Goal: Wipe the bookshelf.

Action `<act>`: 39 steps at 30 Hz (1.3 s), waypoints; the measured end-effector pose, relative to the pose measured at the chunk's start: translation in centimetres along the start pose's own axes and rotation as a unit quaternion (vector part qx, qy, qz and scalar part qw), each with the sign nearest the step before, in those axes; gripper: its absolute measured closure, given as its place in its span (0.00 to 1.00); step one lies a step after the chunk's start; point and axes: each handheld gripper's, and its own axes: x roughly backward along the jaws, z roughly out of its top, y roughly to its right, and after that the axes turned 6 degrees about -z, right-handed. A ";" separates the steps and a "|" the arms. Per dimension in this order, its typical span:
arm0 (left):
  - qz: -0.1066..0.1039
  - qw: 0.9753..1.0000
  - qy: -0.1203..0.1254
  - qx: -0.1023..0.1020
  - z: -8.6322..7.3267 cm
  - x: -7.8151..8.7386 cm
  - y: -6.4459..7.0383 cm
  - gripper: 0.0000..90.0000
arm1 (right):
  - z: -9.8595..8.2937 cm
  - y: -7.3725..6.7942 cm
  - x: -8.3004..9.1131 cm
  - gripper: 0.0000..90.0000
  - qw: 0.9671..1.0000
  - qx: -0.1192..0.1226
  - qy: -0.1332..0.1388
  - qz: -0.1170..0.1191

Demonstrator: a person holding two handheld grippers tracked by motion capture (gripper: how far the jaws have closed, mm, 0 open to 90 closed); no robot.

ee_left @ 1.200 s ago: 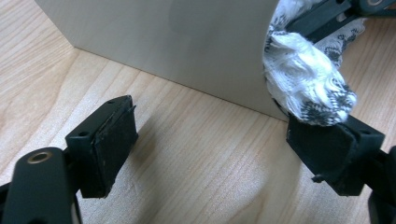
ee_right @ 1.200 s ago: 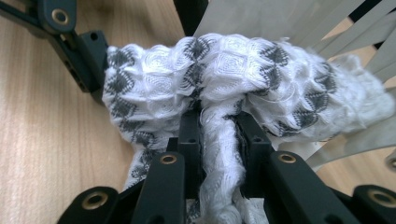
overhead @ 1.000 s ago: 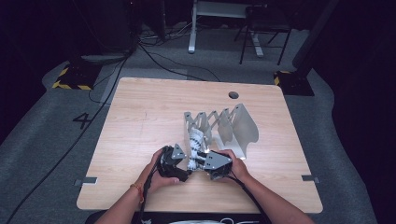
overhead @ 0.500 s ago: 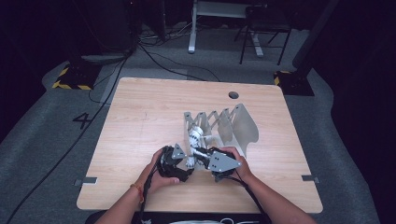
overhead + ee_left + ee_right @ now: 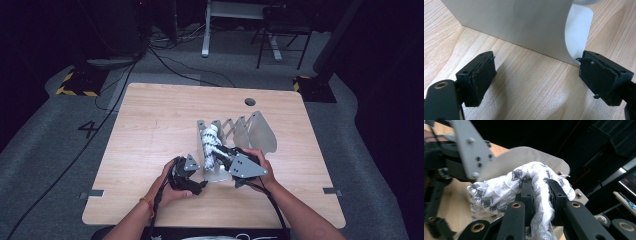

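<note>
So the landmark here is the rack, a metal thing with fanned upright plates sitting a bit right of the middle of the table.

The cloth is a white and grey patterned roll, lying in the rack's near-left slots with one end sticking up toward the rack's far-left post. The right gripper comes in from the rack's near-right side, and its jaws are clamped tight on a twisted bit of that cloth. In the right gripper view you can see the cloth bunched up over the jaws with a rounded rack plate right behind it, so that plate pretty much blocks the way forward.

The left gripper sits just off the rack's near-left corner, low over the wood. Its jaws are spread wide with nothing between them. In the left gripper view, the rack's flat base plate stands directly ahead of the pads, close but not touching as far as I can tell.

Other stuff: a round hole in the table beyond the rack, cables on the grey floor past the table, and a chair further back.
</note>
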 end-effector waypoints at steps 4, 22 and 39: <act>0.000 1.000 0.000 0.000 0.0 0.0 0.0 0.15 | 0.2 0.7 0.0 0.86 1.000 -0.009 0.007 -0.019; 0.001 1.000 0.001 0.000 0.0 0.0 0.0 0.15 | -2.6 -2.3 -3.4 0.87 0.996 0.001 -0.059 0.065; 0.001 1.000 0.001 0.000 0.0 0.0 0.0 0.15 | -4.4 -3.0 -3.4 0.86 0.990 0.013 -0.108 0.090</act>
